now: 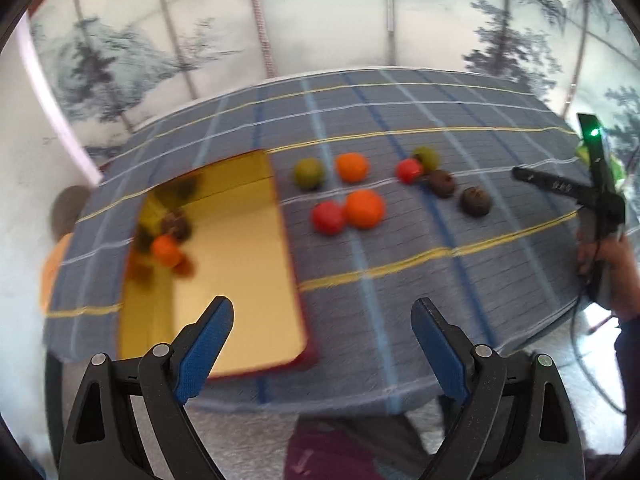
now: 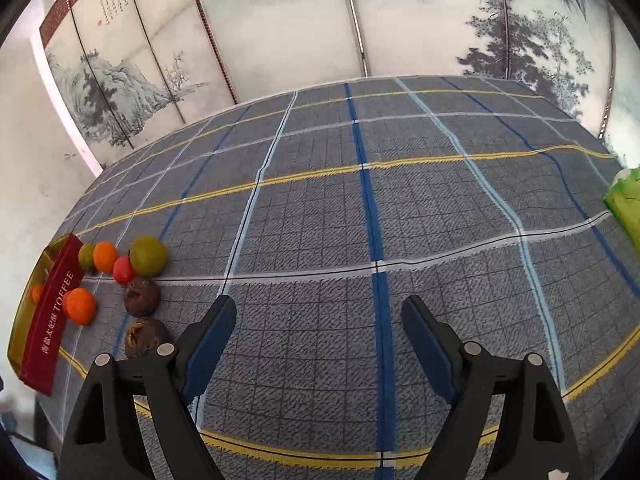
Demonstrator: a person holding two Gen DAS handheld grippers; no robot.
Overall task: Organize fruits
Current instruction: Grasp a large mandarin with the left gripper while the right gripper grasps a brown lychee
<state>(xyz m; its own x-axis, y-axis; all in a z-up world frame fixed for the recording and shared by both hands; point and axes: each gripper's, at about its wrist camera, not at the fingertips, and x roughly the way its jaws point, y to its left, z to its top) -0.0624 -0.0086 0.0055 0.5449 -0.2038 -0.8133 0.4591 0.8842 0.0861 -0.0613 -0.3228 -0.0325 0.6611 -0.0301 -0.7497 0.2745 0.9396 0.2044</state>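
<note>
Loose fruits lie in the middle of the checked cloth: two oranges (image 1: 365, 209) (image 1: 352, 167), two red fruits (image 1: 328, 218) (image 1: 409, 171), two green ones (image 1: 308, 173) (image 1: 427, 158) and two dark brown ones (image 1: 442, 183) (image 1: 475, 201). A gold tray with a red rim (image 1: 240, 264) lies to their left and holds an orange (image 1: 166, 250) and dark fruit, all blurred. My left gripper (image 1: 322, 320) hangs open over the near edge, empty. My right gripper (image 2: 320, 312) is open and empty above bare cloth. The fruits, such as the nearest brown one (image 2: 146, 338), lie to its left.
The tray's red wall reads TOFFEE (image 2: 52, 316). A green packet (image 2: 626, 204) sits at the table's right edge. A hand (image 1: 608, 256) holds the right tool's black frame (image 1: 560, 186) at the right. A painted folding screen (image 2: 280, 32) stands behind the table.
</note>
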